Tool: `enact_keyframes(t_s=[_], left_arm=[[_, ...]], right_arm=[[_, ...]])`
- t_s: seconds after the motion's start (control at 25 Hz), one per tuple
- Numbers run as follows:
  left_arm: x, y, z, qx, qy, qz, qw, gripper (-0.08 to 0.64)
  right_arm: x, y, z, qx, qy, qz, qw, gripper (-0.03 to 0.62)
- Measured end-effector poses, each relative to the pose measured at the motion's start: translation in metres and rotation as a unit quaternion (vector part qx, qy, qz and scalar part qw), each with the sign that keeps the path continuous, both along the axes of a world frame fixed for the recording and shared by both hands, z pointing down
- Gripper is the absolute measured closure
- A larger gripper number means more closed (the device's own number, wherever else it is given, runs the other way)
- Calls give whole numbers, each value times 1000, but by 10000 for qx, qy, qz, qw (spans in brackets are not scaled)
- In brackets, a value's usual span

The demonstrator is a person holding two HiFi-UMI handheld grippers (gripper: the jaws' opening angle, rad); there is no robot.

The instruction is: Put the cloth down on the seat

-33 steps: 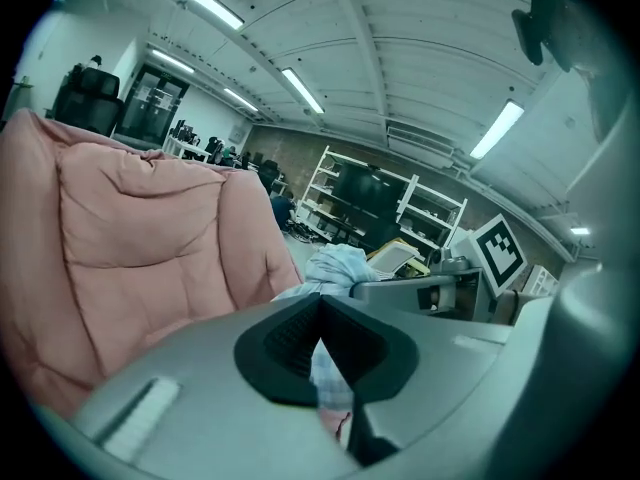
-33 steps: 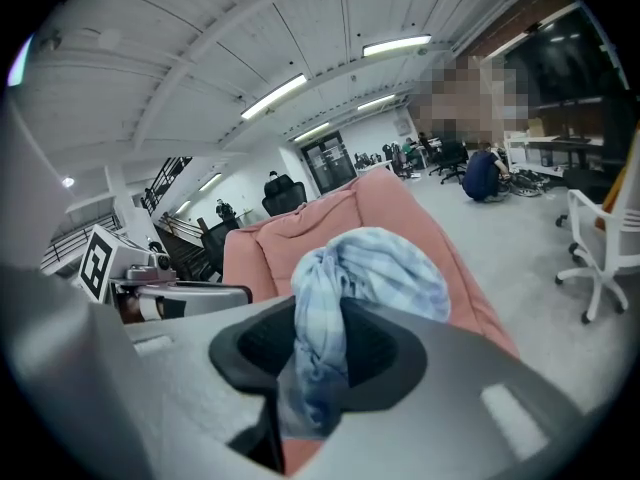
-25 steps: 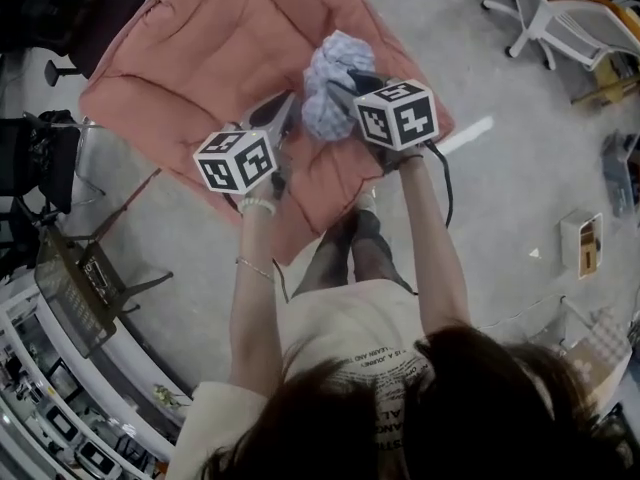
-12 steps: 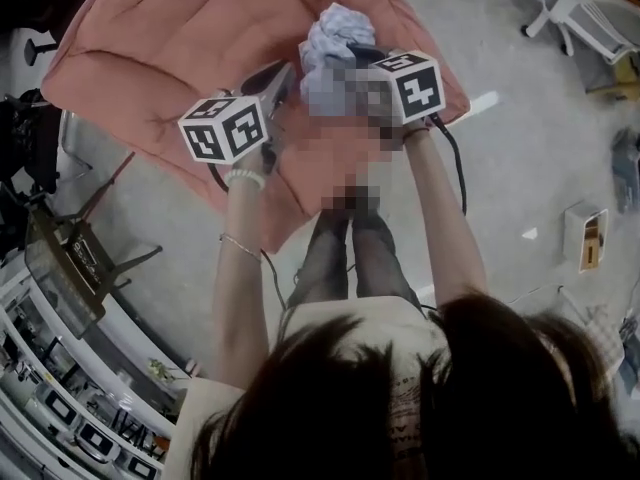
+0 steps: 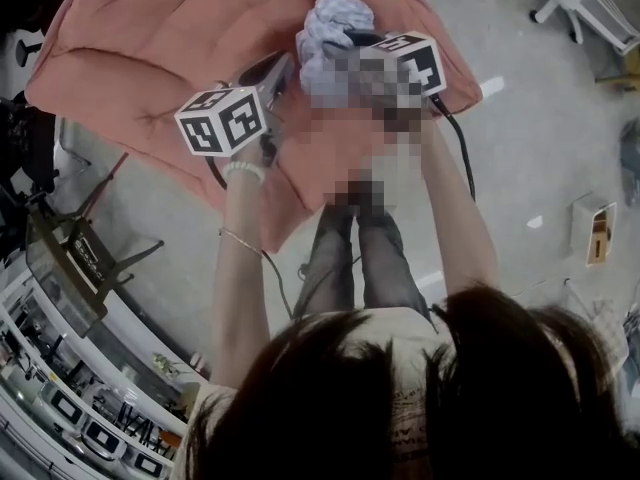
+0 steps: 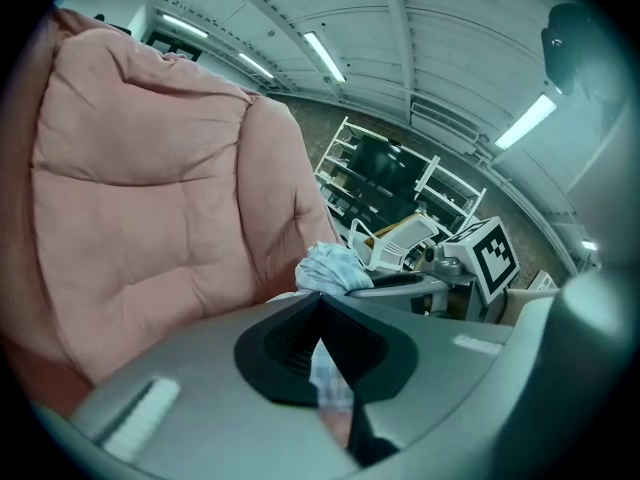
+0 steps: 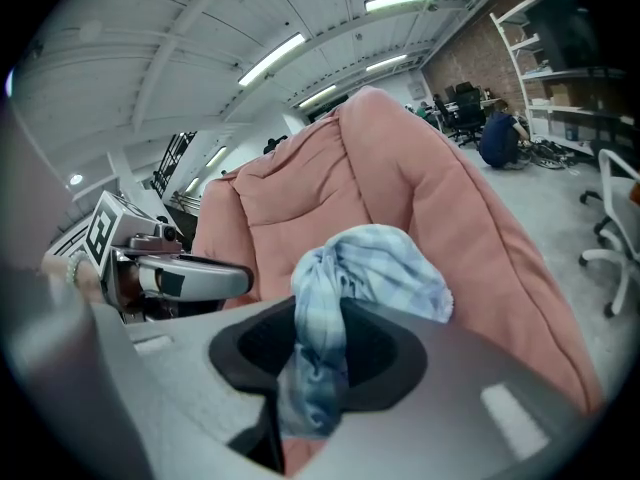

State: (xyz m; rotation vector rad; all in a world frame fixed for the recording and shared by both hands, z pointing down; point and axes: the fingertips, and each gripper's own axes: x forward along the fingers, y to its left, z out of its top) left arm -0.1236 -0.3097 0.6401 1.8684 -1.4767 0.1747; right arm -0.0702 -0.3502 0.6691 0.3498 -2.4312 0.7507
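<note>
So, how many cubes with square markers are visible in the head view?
2. The left cube is over the pink cushion; the right cube is beside the bunched blue cloth, partly under a blur patch. No more seem hidden.

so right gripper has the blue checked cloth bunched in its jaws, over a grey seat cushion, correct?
Not grey: the seat cushion is pink, as the right gripper view shows. The rest holds: the right gripper has the blue checked cloth bunched in its jaws, over that cushion.
</note>
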Motion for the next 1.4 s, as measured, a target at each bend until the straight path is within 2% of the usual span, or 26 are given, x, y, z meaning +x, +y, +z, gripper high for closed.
enact_keyframes(t_s=[0.6, 0.76, 1.4], left_arm=[[-3, 13, 56, -417, 224, -31, 9989, 561], [-4, 21, 65, -491, 266, -108, 9984, 561], [3, 32, 90, -649, 474, -80, 9967, 561]], right_arm=[[-6, 10, 57, -365, 318, 38, 9988, 469], [-1, 17, 74, -420, 579, 40, 9974, 469], [3, 29, 113, -596, 1017, 235, 9927, 466]])
